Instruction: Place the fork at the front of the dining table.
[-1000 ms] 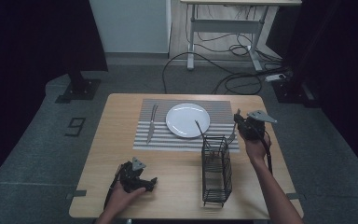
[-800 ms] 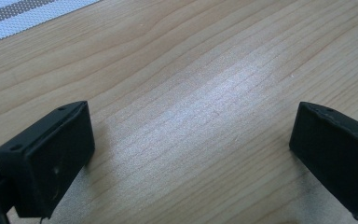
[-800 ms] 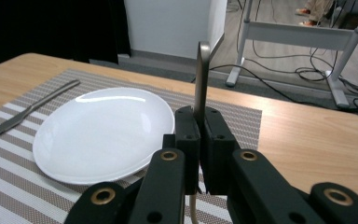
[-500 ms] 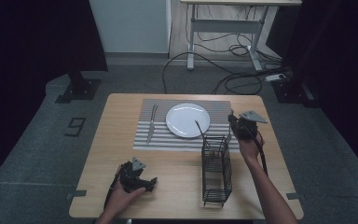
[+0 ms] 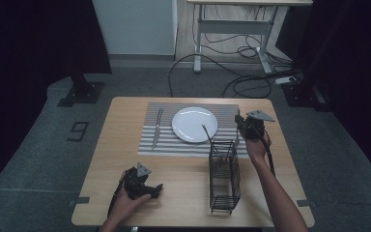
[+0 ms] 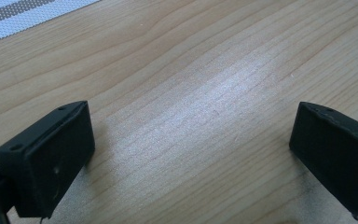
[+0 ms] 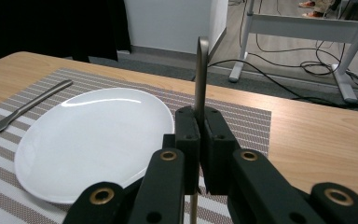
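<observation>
1. Cutlery slip is your main risk: your right gripper [image 7: 199,135] pinches a thin metal utensil [image 7: 201,74] upright beside the plate [image 7: 93,140] near the desk's far right edge; any tilt lets it drop.
2. Your left gripper [image 6: 186,154] rests unclenched and empty by the near left edge.

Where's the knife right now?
High view: the knife lies on the striped mat, left of the plate, at the table's far side.
</observation>
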`<state>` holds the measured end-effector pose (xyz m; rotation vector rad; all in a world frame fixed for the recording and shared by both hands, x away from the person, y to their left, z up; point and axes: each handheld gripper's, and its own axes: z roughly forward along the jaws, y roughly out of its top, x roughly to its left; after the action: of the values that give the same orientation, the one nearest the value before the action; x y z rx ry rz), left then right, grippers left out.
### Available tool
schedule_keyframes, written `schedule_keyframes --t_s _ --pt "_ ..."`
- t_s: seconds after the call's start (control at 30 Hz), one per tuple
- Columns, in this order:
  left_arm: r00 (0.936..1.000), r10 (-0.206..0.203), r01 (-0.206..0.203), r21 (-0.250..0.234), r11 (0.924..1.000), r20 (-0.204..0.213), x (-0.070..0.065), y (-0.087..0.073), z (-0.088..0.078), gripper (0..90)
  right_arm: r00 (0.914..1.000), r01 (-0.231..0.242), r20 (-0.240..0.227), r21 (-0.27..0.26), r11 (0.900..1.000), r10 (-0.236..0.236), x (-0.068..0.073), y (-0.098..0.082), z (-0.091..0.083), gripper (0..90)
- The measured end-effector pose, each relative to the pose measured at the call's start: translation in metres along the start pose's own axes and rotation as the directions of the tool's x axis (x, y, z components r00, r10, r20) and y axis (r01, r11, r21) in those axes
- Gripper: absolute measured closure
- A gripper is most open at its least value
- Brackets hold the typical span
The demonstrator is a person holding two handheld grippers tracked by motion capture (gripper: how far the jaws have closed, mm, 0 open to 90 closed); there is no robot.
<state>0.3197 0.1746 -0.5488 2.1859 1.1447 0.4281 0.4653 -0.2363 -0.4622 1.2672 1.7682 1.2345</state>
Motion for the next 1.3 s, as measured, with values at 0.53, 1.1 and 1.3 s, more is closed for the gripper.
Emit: schedule_keyframes --t_s 0.53,1.1,1.3 --pt "1.0 0.0 0.0 0.0 1.0 0.0 0.0 0.0 0.0 0.0 0.9996 -0.027 0.011 0.074 0.997 0.026 -0.003 0.008 0.039 85.9" --pt "1.0 0.0 0.0 -0.001 1.0 0.0 0.0 0.0 0.0 0.0 0.9969 -0.071 0.042 0.147 0.987 0.066 -0.01 0.004 0.075 85.8" --pt "1.0 0.0 0.0 0.0 1.0 0.0 0.0 0.0 0.0 0.0 0.9967 -0.072 0.052 0.194 0.978 0.063 -0.012 0.002 0.09 85.5"
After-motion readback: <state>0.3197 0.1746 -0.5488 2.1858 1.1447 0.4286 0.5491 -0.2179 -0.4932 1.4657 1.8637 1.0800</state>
